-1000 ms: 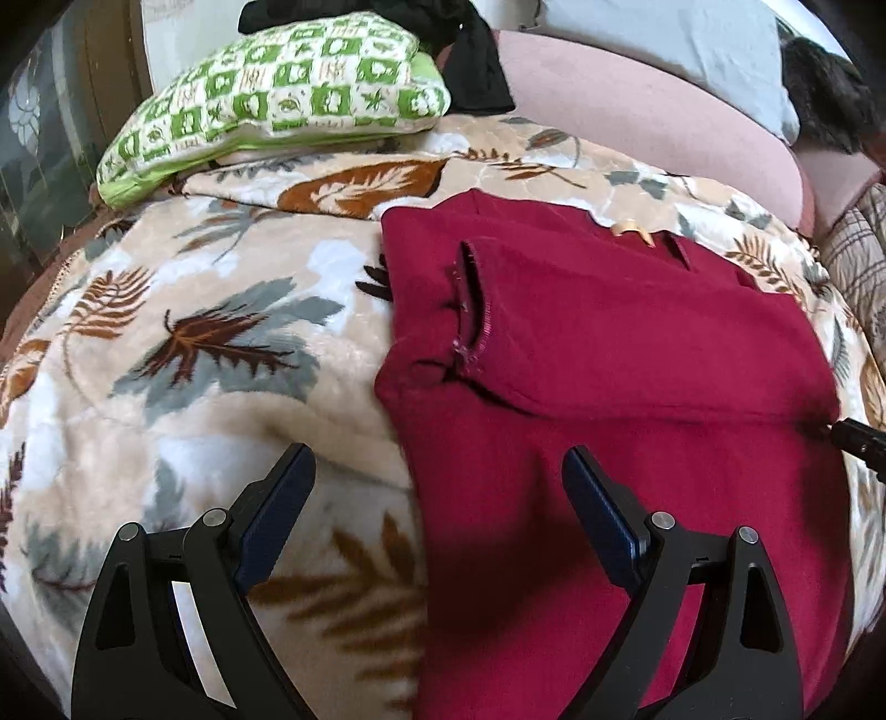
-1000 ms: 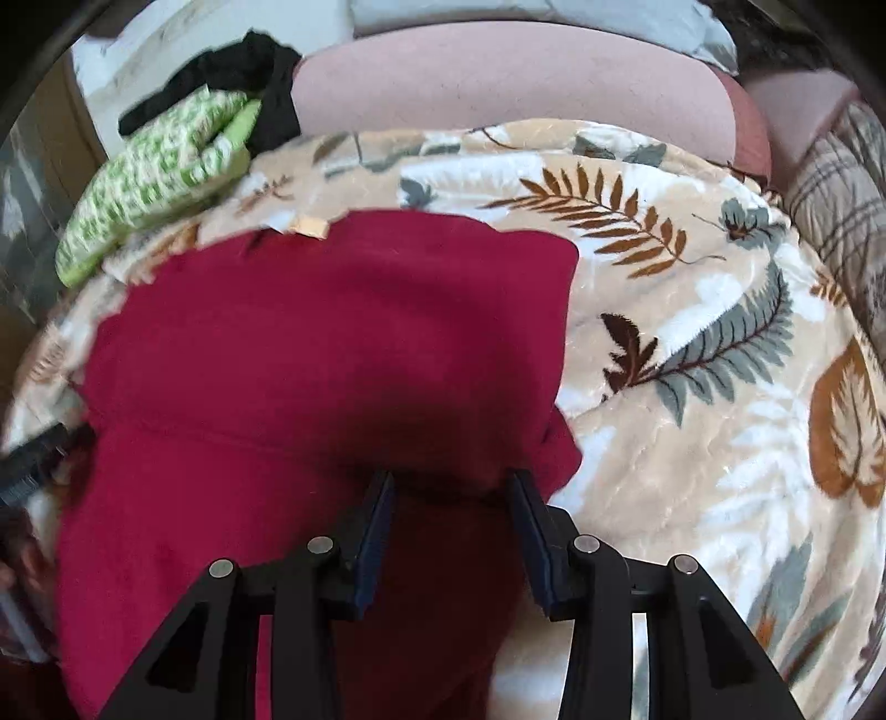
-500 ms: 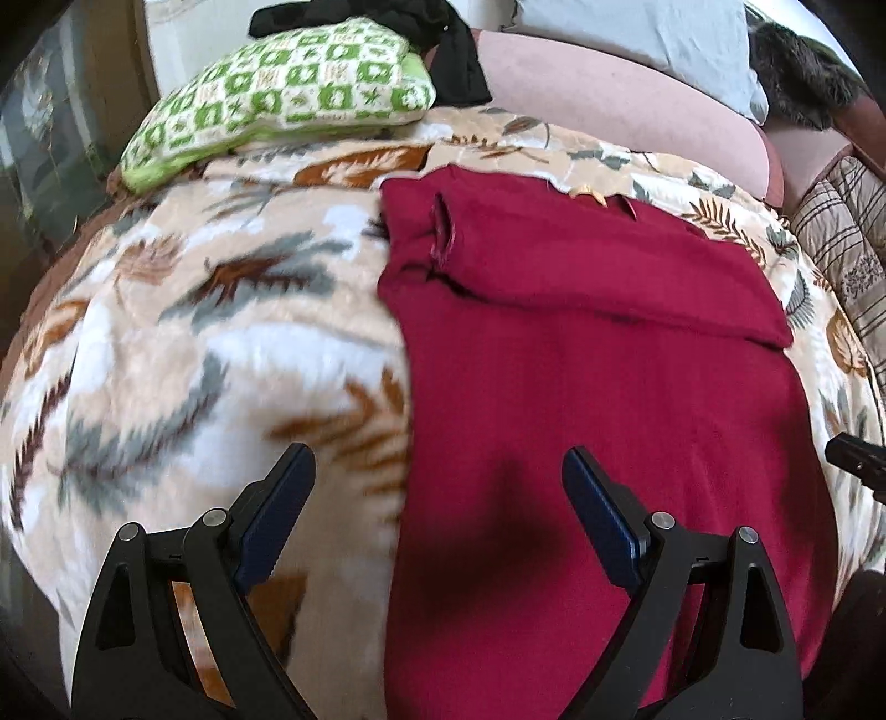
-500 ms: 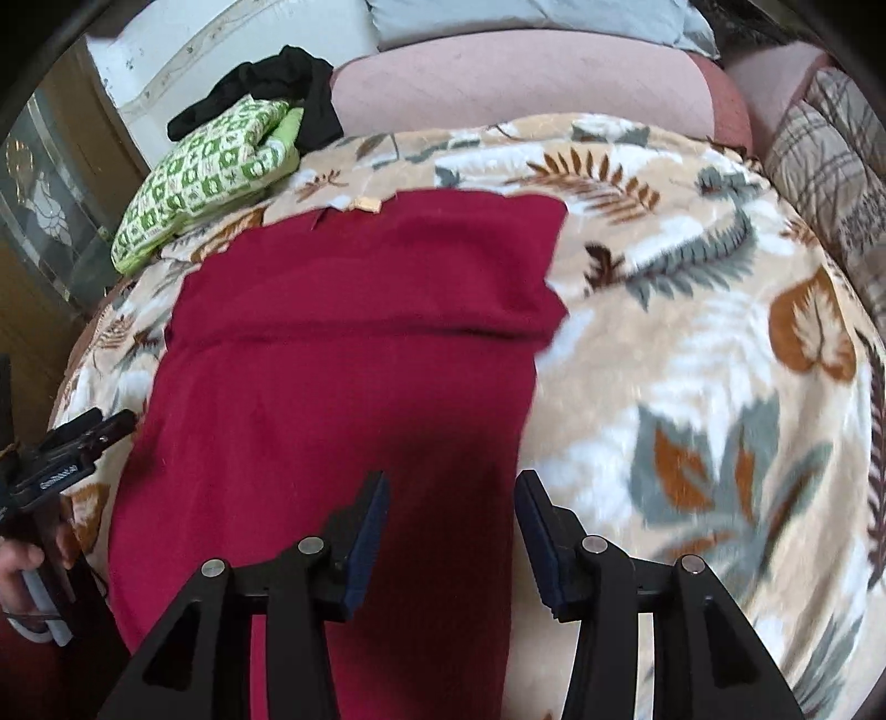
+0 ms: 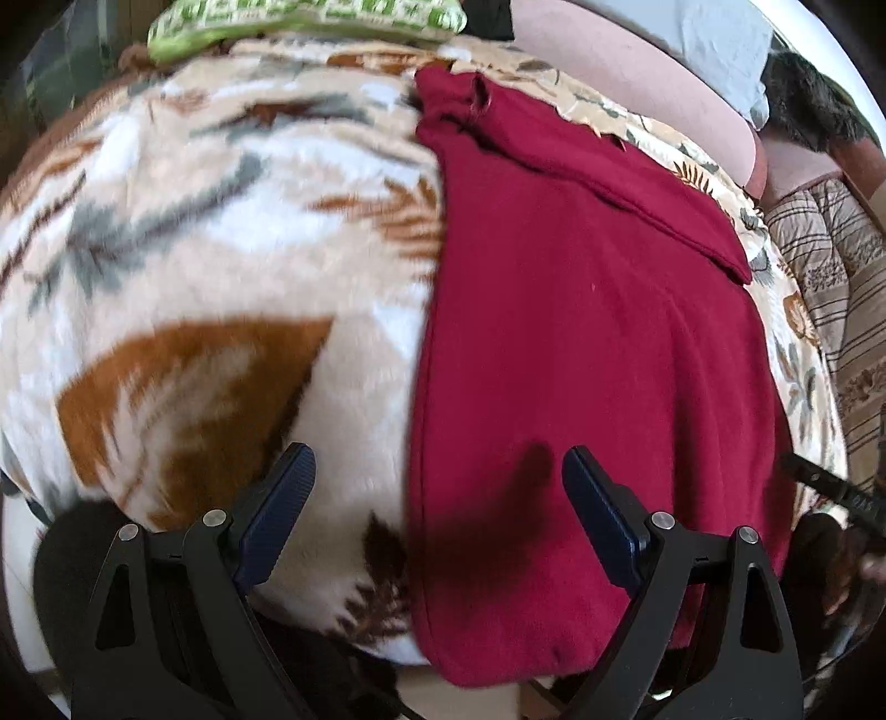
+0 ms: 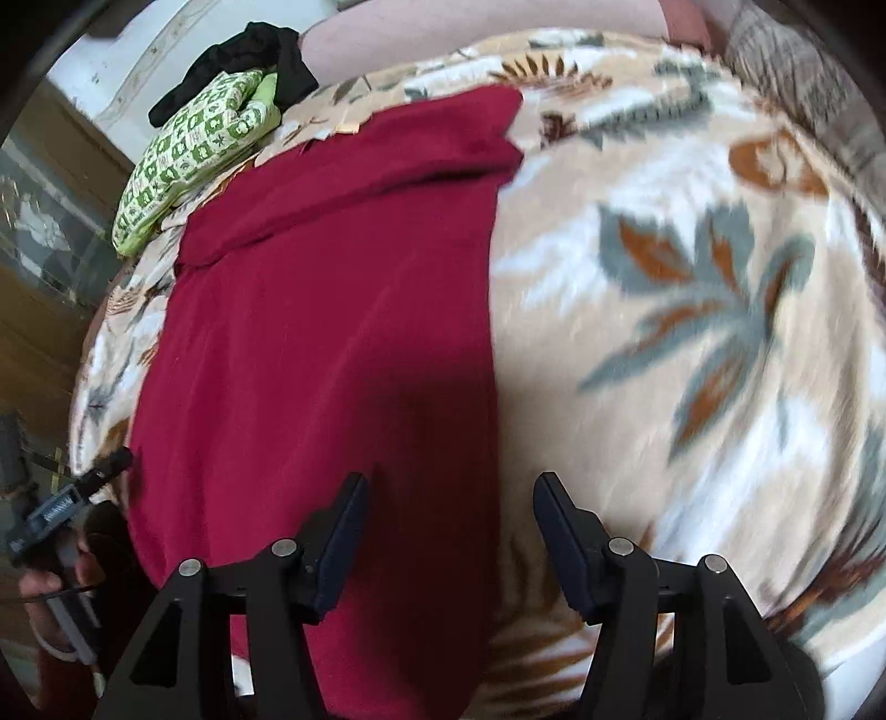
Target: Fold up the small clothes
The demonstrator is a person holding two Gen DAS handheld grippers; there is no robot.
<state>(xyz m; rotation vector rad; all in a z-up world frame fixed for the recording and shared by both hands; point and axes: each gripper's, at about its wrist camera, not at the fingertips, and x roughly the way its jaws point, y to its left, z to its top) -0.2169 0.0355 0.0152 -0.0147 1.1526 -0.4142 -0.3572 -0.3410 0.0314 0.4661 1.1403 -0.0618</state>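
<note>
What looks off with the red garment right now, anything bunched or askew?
Mostly neat. The red garment lies flat on the leaf blanket, far end folded over. One oddity: its far left corner is bunched. Both grippers hover open.

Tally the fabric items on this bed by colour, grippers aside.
Dark red garment: 1
Green-and-white patterned cushion: 1
Black clothing heap: 1
Leaf-print blanket: 1
Pale grey-blue pillow: 1
Total: 5
</note>
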